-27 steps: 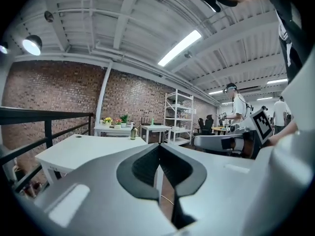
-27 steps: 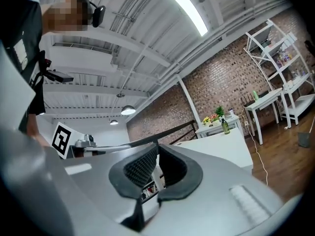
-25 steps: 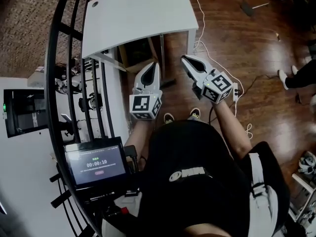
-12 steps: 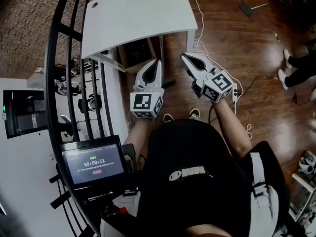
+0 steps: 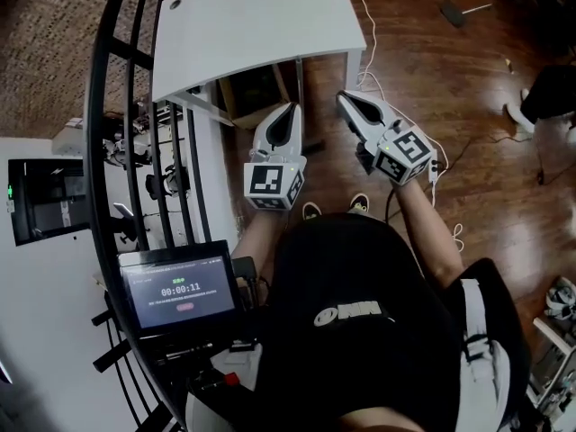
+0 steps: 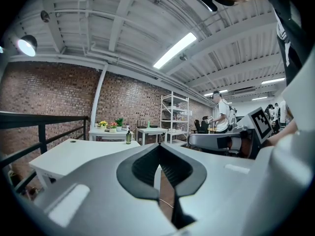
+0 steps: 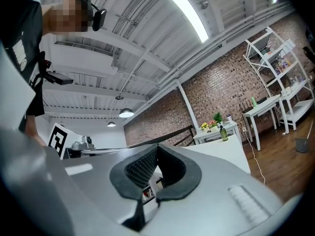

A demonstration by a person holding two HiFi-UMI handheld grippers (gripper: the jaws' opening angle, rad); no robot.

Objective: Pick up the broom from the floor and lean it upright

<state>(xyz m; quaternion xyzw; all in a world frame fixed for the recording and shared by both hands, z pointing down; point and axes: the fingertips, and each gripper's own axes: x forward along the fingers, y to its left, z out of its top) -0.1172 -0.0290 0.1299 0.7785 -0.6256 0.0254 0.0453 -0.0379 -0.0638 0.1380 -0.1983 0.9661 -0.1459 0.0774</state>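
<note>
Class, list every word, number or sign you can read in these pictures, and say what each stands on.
"00:00:11": on the screen, lower left of the head view.
Green line and red button on that screen: too small to read.
White logo on the person's black clothing: too blurred to read.
Square markers on the left gripper and right gripper: patterns, no letters.

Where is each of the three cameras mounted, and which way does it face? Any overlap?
Head view: on the person's head, looking steeply down at wood floor, white desk, torso, forearms, left hand-held gripper and right hand-held gripper.
Left gripper view: rides the left hand-held gripper, facing across the room over its shut jaws; the right one shows at right.
Right gripper view: rides the right hand-held gripper, facing the brick wall over shut jaws; the left one shows at left.
Shared: both gripper views see the white desk and brick wall.
</note>
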